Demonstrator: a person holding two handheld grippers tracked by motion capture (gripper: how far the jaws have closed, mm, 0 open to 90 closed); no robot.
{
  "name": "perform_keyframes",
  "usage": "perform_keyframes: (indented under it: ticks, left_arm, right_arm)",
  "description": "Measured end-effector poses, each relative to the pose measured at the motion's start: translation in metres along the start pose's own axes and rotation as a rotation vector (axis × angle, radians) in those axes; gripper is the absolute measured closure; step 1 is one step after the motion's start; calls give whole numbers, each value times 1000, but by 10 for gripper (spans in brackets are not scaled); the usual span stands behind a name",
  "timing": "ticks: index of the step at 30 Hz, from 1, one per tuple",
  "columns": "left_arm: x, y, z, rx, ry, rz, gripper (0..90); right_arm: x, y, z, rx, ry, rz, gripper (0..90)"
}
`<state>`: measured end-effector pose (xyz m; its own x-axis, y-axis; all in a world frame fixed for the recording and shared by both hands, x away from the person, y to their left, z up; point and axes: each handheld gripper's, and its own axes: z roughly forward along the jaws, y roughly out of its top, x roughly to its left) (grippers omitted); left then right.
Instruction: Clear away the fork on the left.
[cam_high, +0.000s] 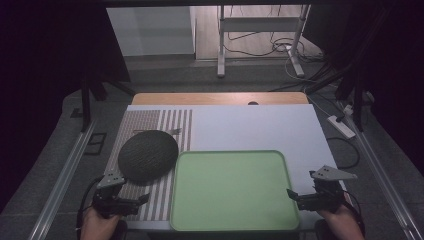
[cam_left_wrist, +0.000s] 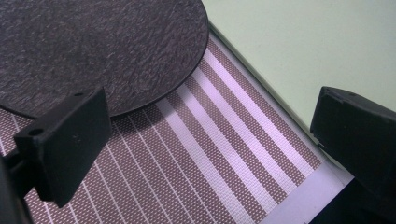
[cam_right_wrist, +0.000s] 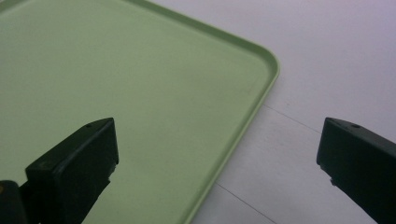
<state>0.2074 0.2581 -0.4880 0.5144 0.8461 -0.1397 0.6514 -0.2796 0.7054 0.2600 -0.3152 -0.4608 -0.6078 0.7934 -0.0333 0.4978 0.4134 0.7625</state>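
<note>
Just ahead of the black left gripper (cam_high: 131, 201), a dark grey textured disc (cam_high: 148, 154) lies on a brown-and-white striped mat (cam_high: 160, 192); a plain pale green tray (cam_high: 230, 156) sits between it and the black right gripper (cam_high: 300, 197), over a white board (cam_high: 260, 127)

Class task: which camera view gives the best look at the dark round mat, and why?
The high view: the dark round mat appears whole there, lying on the striped cloth beside the green tray. The left gripper view shows part of its textured surface and curved edge close up.
</note>
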Motion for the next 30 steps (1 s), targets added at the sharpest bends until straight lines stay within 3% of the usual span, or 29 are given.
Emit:
perform_keyframes:
  ticks: [11, 26, 30]
  left_arm:
    - [1, 0, 0, 3, -3, -3, 0]
    - [1, 5, 8, 75, -24, 7, 0]
    - [1, 8, 10, 50, -28, 17, 0]
  right_arm:
    - [1, 0, 1, 9, 11, -13, 0]
    - [3, 1, 2, 23, 30, -42, 0]
    - [3, 1, 3, 25, 33, -45, 0]
